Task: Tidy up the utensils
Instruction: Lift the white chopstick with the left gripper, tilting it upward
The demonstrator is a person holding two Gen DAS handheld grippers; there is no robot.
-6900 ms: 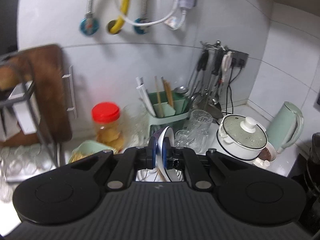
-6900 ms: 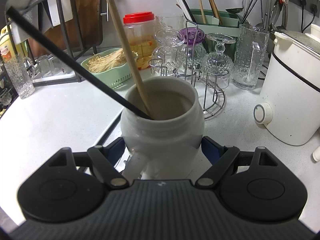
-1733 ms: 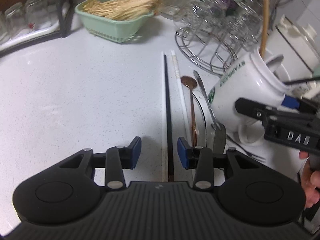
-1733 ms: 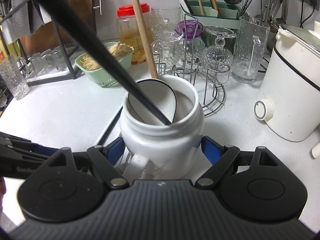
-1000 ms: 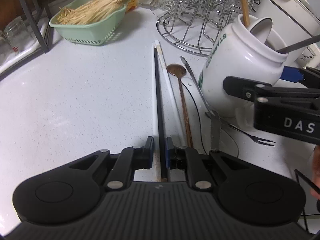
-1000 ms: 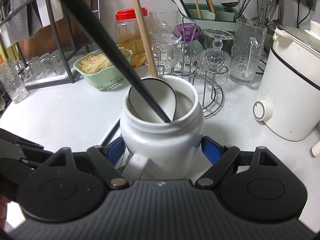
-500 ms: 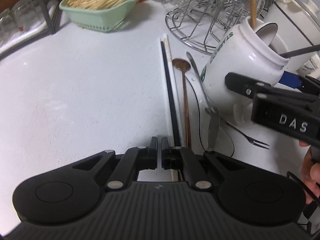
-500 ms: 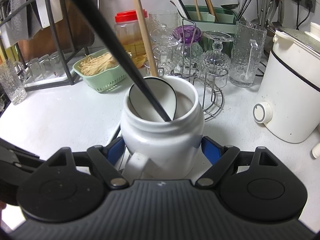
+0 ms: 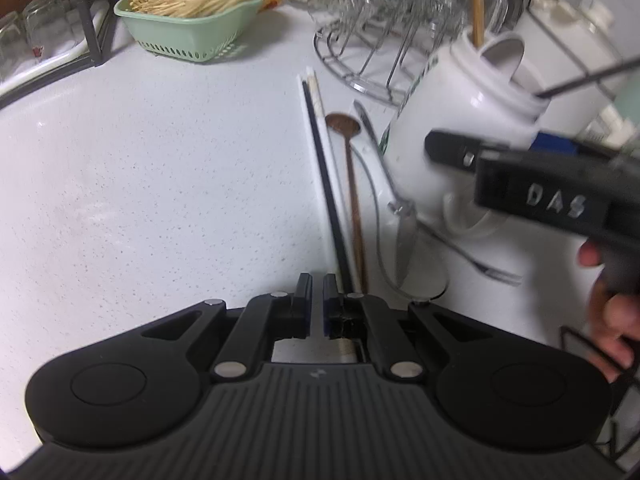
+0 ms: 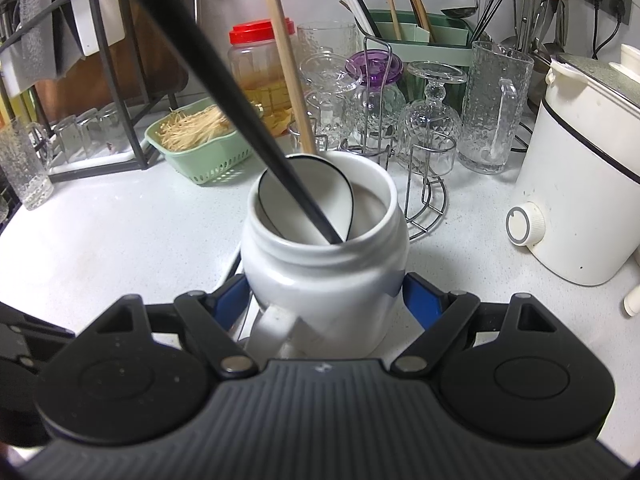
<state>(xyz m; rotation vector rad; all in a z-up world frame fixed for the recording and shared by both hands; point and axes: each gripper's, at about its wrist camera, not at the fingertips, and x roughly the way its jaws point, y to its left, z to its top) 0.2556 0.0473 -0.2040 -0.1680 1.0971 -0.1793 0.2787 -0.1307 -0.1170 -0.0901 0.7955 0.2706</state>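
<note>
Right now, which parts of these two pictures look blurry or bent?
Left wrist view: the right gripper and white mug are motion-smeared, counter edges bow from fisheye. Right wrist view: sharp overall, only the near black chopstick is soft.

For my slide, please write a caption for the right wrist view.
Right gripper clamps a white mug holding a black chopstick, wooden chopstick and white spoon.

White mug (image 10: 326, 280) upright – holds spoon, chopsticks; black chopstick (image 9: 326, 192) flat on counter.
</note>
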